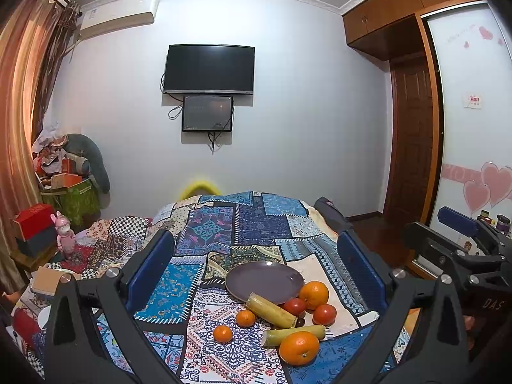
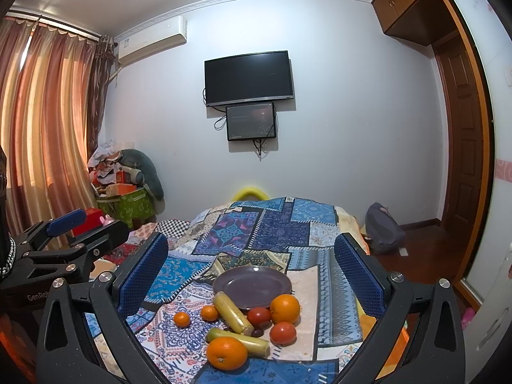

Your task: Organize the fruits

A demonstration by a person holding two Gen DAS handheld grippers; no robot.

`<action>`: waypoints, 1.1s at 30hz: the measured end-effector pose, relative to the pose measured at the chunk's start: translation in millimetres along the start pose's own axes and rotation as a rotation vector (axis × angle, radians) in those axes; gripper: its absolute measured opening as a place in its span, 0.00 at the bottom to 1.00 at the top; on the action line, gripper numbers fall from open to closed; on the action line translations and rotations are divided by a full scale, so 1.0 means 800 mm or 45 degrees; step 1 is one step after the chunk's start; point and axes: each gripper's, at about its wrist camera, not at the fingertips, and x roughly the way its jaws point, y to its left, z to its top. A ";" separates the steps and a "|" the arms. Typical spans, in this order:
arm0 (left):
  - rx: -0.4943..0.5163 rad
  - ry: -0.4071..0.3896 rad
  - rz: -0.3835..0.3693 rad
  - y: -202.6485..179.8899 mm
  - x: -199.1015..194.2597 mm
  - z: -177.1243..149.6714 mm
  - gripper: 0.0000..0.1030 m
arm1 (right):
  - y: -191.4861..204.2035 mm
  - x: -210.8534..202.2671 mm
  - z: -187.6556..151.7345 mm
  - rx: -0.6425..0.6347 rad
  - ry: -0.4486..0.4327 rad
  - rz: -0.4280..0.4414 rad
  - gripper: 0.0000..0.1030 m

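A purple plate (image 1: 256, 276) (image 2: 246, 284) lies bare on the patterned blue cloth. In front of it lie two large oranges (image 1: 314, 294) (image 2: 226, 353), two small mandarins (image 1: 222, 333) (image 2: 181, 318), two red tomatoes (image 1: 324, 314) (image 2: 283, 333) and two yellow-green cane pieces (image 1: 270, 309) (image 2: 232, 316). My left gripper (image 1: 256, 265) is open and empty, above and behind the fruit. My right gripper (image 2: 252, 265) is open and empty, also above the fruit. Each gripper shows at the edge of the other's view.
The cloth (image 1: 220, 230) covers a raised surface beside a bed with checked bedding (image 1: 128, 227). Boxes and a pink toy (image 1: 65, 235) sit at left. A dark bag (image 2: 382, 232) lies on the wooden floor at right. A wardrobe (image 1: 470, 128) stands at right.
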 end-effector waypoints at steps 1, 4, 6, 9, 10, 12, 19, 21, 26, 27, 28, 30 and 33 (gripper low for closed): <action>-0.001 0.001 -0.002 0.000 0.000 0.000 1.00 | 0.000 0.000 0.000 0.003 0.000 -0.001 1.00; 0.001 0.007 -0.007 -0.001 0.002 -0.001 1.00 | -0.002 0.002 0.000 0.012 0.010 -0.005 1.00; 0.005 0.011 -0.004 -0.001 0.004 -0.002 1.00 | -0.004 0.005 -0.001 0.015 0.023 -0.001 1.00; 0.003 0.021 -0.006 -0.002 0.009 -0.005 1.00 | -0.007 0.010 -0.003 0.018 0.041 0.009 1.00; 0.002 0.027 -0.007 -0.002 0.010 -0.006 0.99 | -0.008 0.012 -0.005 0.020 0.046 0.011 1.00; 0.002 0.052 -0.014 -0.001 0.015 -0.007 0.93 | -0.011 0.016 -0.009 0.022 0.065 0.023 0.97; -0.033 0.181 -0.030 0.016 0.051 -0.021 0.71 | -0.023 0.043 -0.025 0.031 0.178 0.053 0.74; -0.045 0.243 -0.035 0.024 0.068 -0.030 0.63 | -0.029 0.054 -0.033 0.034 0.223 0.050 0.69; -0.062 0.387 -0.045 0.046 0.104 -0.056 0.47 | -0.051 0.089 -0.059 0.069 0.368 0.049 0.57; -0.061 0.414 -0.043 0.049 0.112 -0.062 0.46 | -0.056 0.097 -0.065 0.079 0.401 0.048 0.55; -0.061 0.447 -0.039 0.053 0.121 -0.069 0.45 | -0.062 0.104 -0.072 0.090 0.431 0.049 0.54; -0.065 0.496 -0.041 0.058 0.133 -0.081 0.44 | -0.069 0.112 -0.081 0.106 0.481 0.048 0.50; -0.074 0.583 -0.034 0.069 0.155 -0.101 0.44 | -0.083 0.130 -0.099 0.125 0.566 0.044 0.46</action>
